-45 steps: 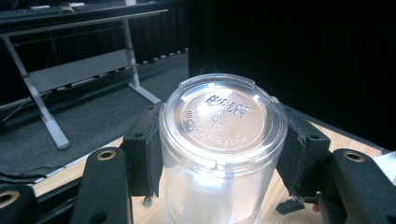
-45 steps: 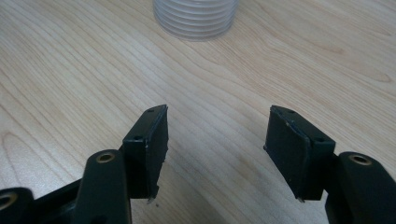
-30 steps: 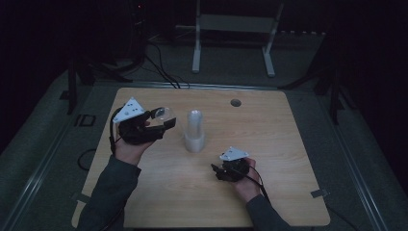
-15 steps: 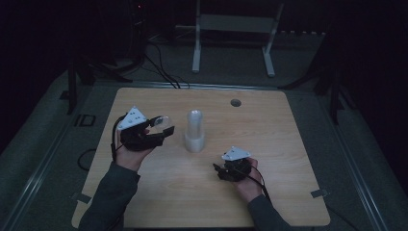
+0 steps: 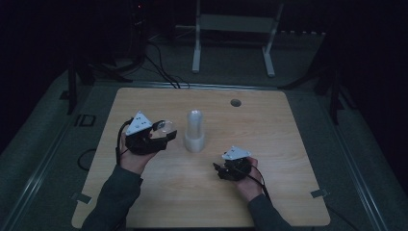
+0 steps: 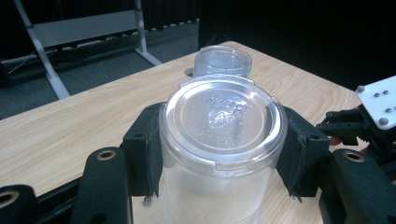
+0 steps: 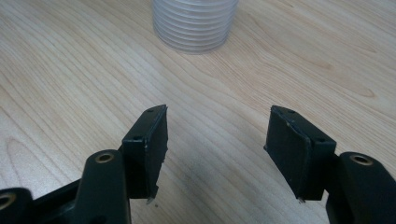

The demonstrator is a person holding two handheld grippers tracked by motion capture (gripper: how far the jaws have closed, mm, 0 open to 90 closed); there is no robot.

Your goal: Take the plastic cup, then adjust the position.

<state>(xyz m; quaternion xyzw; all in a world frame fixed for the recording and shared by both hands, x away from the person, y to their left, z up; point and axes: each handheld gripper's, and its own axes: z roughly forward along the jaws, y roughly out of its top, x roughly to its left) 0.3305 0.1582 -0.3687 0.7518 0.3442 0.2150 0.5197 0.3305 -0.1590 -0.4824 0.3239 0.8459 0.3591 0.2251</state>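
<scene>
Left gripper (image 5: pixel 161 135) clamped on the clear lidded cup (image 6: pixel 223 140) and had sunk toward the table (image 5: pixel 288 144) since a second ago — likely setting it down just beside the cup stack (image 5: pixel 195 131). Right gripper (image 5: pixel 220 169) idle — jaws apart, empty, stack ahead.

The right gripper (image 7: pixel 215 135) hangs low over the wooden table (image 7: pixel 70 70), its two black jaws standing apart with bare wood grain between them. Ahead of the jaws, toward the table's far side, stands a ribbed stack of clear plastic cups (image 7: pixel 194 25), well apart from the gripper.
</scene>
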